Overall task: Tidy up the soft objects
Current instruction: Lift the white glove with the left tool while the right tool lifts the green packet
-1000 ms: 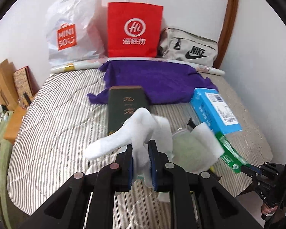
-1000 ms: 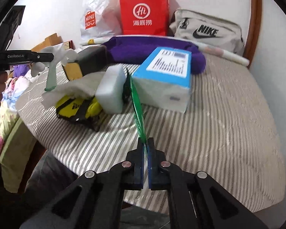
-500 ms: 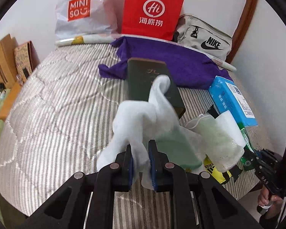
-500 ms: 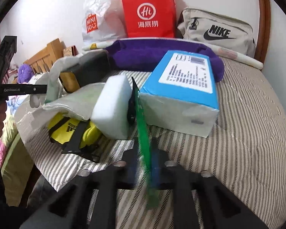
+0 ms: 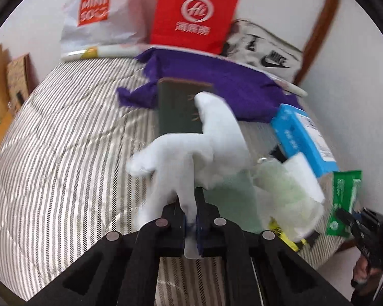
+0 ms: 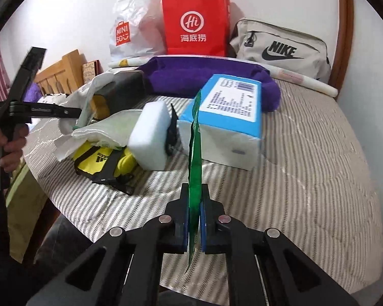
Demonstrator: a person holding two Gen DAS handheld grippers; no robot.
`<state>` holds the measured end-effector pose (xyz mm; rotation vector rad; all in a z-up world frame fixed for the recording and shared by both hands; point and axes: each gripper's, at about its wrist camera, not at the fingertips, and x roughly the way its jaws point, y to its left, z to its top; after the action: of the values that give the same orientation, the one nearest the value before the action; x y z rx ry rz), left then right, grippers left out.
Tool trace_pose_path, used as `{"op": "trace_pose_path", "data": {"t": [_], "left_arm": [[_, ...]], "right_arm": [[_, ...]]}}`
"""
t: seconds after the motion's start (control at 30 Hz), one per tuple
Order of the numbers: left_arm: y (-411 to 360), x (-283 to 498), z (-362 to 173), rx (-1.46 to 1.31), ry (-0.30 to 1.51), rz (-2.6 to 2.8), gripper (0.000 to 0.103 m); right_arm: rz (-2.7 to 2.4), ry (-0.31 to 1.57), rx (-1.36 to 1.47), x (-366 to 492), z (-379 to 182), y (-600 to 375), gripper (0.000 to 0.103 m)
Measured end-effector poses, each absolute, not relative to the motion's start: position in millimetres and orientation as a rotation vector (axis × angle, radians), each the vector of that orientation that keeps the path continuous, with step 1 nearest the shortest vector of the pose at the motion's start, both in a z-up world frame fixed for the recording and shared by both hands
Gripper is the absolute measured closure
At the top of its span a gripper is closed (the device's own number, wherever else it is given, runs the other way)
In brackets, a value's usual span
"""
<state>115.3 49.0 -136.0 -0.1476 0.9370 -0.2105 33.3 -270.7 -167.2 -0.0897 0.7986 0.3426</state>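
My left gripper [image 5: 190, 204] is shut on a white sock [image 5: 191, 150] and holds it above the striped bed [image 5: 63, 153]. In the right wrist view the left gripper [image 6: 79, 112] is at the left with the sock hanging from it. My right gripper [image 6: 194, 199] is shut on a thin green packet [image 6: 195, 158], held edge-on above the bed near its front; the packet also shows in the left wrist view [image 5: 344, 199]. A purple towel [image 5: 217, 86] lies at the back.
A dark green box [image 5: 178, 109], a blue and white tissue pack [image 6: 227, 117], a white sponge block [image 6: 150, 140], a plastic bag with pale green cloth [image 5: 280, 186] and a yellow pouch [image 6: 102, 160] crowd the bed. Red bag [image 6: 195, 25], Miniso bag [image 6: 132, 30], Nike bag [image 6: 280, 48] line the wall.
My left gripper has swung with the sock, which now sits higher and more to the right. My right gripper has lifted the green packet up and back from the tissue pack.
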Motion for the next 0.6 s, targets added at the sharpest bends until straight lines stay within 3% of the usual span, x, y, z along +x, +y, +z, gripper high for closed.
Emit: {"op": "trace_pose_path", "data": {"t": [0.4, 0.6], "left_arm": [[73, 91, -80, -0.198, 0.839, -0.171, 0.097], [79, 78, -88, -0.192, 0.896, -0.172, 0.097]], "right_arm": [[0.327, 0.835, -0.062, 42, -151, -276, 0.096], [0.349, 0.894, -0.091, 34, -156, -273, 0.096]]}}
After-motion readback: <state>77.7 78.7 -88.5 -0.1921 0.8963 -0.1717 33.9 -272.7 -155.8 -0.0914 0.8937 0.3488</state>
